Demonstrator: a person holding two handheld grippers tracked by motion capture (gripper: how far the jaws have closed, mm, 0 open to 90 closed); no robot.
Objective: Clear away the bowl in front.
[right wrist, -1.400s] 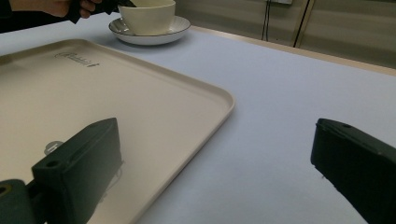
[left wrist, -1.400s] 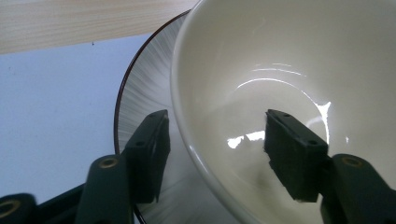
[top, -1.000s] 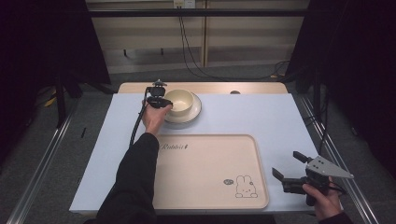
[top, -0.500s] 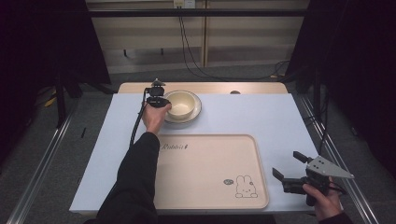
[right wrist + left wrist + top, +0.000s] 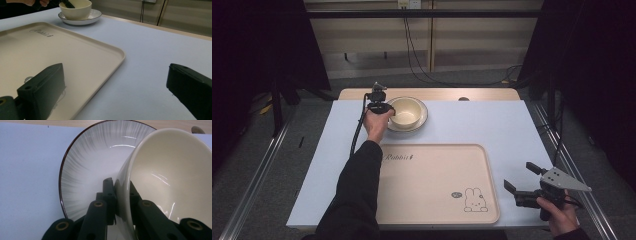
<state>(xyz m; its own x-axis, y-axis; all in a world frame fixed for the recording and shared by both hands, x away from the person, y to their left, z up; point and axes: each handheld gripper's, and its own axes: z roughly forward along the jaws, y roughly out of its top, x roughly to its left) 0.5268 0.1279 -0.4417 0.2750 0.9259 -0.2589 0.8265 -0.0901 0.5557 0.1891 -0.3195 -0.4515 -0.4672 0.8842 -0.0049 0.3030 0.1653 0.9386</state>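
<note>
Left gripper (image 5: 121, 192) pinches bowl (image 5: 172, 177) rim on plate (image 5: 90, 165)

A: Where does the bowl (image 5: 405, 112) stand?

B: On the plate (image 5: 421, 118), which lies at the far edge of the worktop (image 5: 492, 125), a little left of its middle. The left claw (image 5: 122, 192) comes in from the plate's left side and is clamped on the bowl's rim wall, one jaw inside the bowl, the other outside above the plate.

A: And nearer the person?

B: The tray (image 5: 432, 185) lies along the near edge of the worktop, in front of the plate and well apart from it. The right claw (image 5: 522, 179) hangs with its jaws spread at the near right corner, just right of the tray's right rim.
</note>
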